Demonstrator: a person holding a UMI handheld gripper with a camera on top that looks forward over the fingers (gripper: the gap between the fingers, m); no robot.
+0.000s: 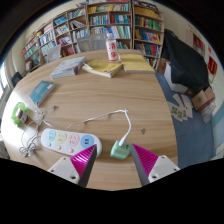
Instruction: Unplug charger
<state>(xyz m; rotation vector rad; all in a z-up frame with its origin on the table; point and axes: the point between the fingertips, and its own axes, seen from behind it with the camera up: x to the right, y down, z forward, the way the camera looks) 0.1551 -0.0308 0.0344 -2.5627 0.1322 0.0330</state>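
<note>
Wooden table [120, 95]; power strip [68, 139] at near edge, charger [121, 150] beside it. Gripper [113, 160] spread, charger between fingers, lined up for pull.

Pale tan wood grain runs across the worktop [100, 100]. The power strip [68, 140] is white with pastel switches of pink, yellow, green and blue. A mint-green charger [120, 151] trails a white cable [110, 118]. The tongs [115, 160] show magenta pads [84, 157] on white fingers. Many-coloured book spines fill the shelves [95, 25].
</note>
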